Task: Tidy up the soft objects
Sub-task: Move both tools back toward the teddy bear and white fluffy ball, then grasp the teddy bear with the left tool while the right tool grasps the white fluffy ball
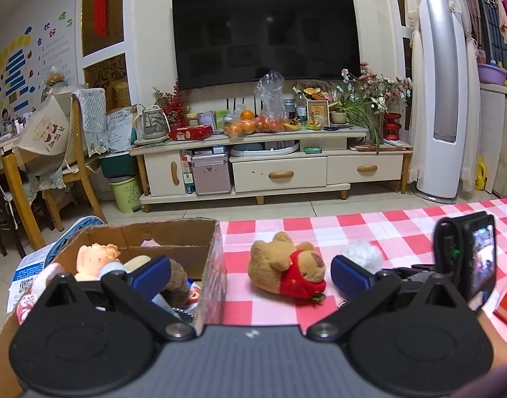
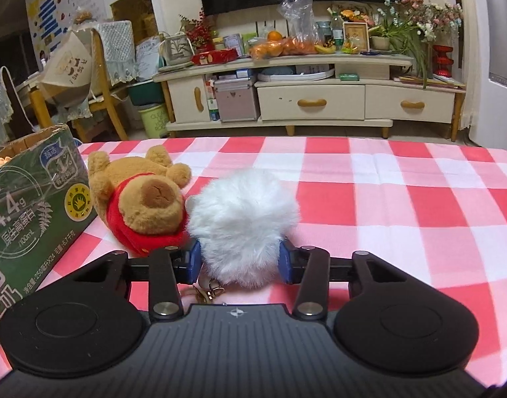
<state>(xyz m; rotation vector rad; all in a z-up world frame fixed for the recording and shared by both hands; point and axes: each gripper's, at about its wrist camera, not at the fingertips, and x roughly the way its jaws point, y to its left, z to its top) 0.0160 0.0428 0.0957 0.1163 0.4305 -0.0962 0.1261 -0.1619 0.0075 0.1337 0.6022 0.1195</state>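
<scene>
2 fingers [image 2: 193, 262] pinch white pompom [image 2: 243, 219], bear [image 2: 144, 205] touching.

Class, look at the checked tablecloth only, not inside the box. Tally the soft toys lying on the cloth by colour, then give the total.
Brown: 1, the bear in a red top
White: 1, the pom-pom, between the pads of the right gripper
Total: 2

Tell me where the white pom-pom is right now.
In the right wrist view, the white pom-pom lies on the checked cloth, between the right gripper pads, touching the brown plush.
</scene>
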